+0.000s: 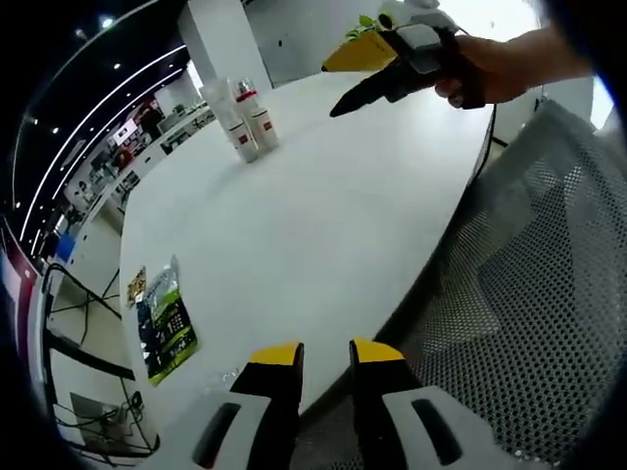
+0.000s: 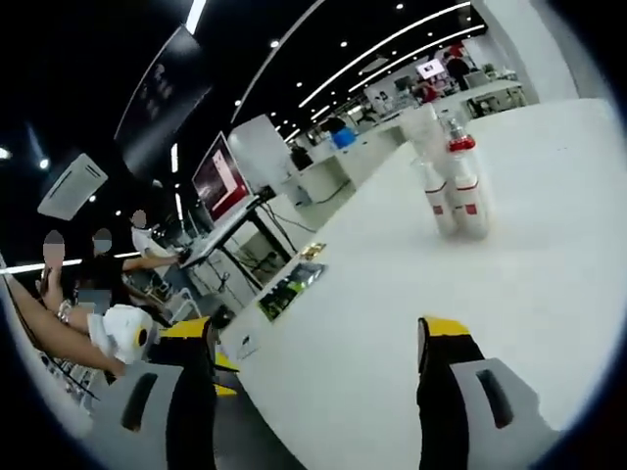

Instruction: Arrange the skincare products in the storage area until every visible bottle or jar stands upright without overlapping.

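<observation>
Left gripper [image 1: 320, 354]: yellow-tipped jaws rise at 6 o'clock with a narrow gap, nothing between them; it hangs at the near edge of the round white table [image 1: 323, 235], grey mesh chair back [image 1: 549, 294] at 3 o'clock. Right gripper [image 2: 318, 338]: jaws wide apart, empty; in the left gripper view it comes in at 1 o'clock, held by a hand [image 1: 500, 69], its dark tips aimed toward the bottles. Target: cluster of white cylindrical bottles with red caps and labels [image 1: 247, 119], at 11 o'clock in the left gripper view, 1 o'clock in the right gripper view [image 2: 453, 181]; all upright, packed just beside each other, count unclear; touching or not, can't tell. Green printed packet [image 1: 165, 315] lies flat near the table edge at 8 o'clock, well apart from the bottles. Step, as I read it: approach, nothing grasped yet. Next move calls for the right gripper closing in on the outermost bottle, gripping mid-body, then spacing it out; tipping the neighbours is the risk.
</observation>
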{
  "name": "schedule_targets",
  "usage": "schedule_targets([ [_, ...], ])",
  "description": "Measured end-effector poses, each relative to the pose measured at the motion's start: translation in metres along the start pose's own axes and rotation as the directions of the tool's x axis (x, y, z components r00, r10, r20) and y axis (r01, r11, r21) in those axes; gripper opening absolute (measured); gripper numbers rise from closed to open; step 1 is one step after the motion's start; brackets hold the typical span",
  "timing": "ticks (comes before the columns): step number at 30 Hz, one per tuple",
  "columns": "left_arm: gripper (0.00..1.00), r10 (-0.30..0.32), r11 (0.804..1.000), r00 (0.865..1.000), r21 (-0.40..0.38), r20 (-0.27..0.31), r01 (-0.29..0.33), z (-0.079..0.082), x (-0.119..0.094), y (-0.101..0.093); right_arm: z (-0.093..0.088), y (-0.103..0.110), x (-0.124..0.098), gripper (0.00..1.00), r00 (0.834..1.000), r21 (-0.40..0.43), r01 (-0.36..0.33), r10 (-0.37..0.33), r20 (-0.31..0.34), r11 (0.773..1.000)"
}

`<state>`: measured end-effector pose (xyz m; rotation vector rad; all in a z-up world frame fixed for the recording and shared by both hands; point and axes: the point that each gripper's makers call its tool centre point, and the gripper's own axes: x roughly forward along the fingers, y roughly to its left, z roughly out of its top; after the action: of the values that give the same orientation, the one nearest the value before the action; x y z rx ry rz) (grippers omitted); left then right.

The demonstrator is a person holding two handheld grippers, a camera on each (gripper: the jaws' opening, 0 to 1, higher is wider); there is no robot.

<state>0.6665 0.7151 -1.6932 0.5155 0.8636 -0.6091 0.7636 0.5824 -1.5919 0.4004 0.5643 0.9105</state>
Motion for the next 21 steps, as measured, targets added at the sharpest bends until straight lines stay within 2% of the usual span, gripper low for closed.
schedule_targets([
  [3, 0.19, 0.001, 1.0, 1.0, 0.005, 0.0, -0.001, -0.001, -0.001, 0.001, -0.006, 0.003, 0.002, 0.91, 1.0, 0.005, -0.022, 0.022, -0.006, 1.0],
  [8, 0.19, 0.007, 1.0, 1.0, 0.01, 0.015, -0.007, 0.001, -0.004, 0.003, -0.016, 0.021, -0.008, 0.91, 0.999, -0.009, -0.044, 0.043, -0.034, 0.999],
  [12, 0.19, 0.006, 1.0, 1.0, 0.017, 0.011, -0.006, 0.0, -0.003, 0.002, -0.014, 0.033, -0.018, 0.89, 0.999, 0.028, -0.048, 0.048, 0.0, 0.998],
  [14, 0.19, 0.003, 1.0, 1.0, 0.02, 0.008, -0.003, -0.001, -0.003, 0.002, -0.014, 0.034, -0.021, 0.87, 1.0, -0.002, -0.027, 0.027, 0.01, 1.0],
  [16, 0.19, -0.003, 1.0, 1.0, 0.031, 0.003, 0.003, -0.002, -0.003, 0.0, -0.017, 0.035, -0.023, 0.87, 1.0, -0.036, 0.001, -0.001, -0.008, 0.999],
  [20, 0.19, -0.004, 1.0, 1.0, 0.029, 0.001, 0.004, -0.003, -0.003, 0.001, -0.025, 0.042, -0.022, 0.86, 0.999, -0.152, -0.01, 0.003, -0.051, 0.988],
  [21, 0.19, 0.002, 1.0, 1.0, 0.031, 0.009, -0.002, -0.001, -0.003, 0.003, -0.026, 0.042, -0.021, 0.86, 0.998, -0.15, -0.004, -0.005, -0.055, 0.989],
])
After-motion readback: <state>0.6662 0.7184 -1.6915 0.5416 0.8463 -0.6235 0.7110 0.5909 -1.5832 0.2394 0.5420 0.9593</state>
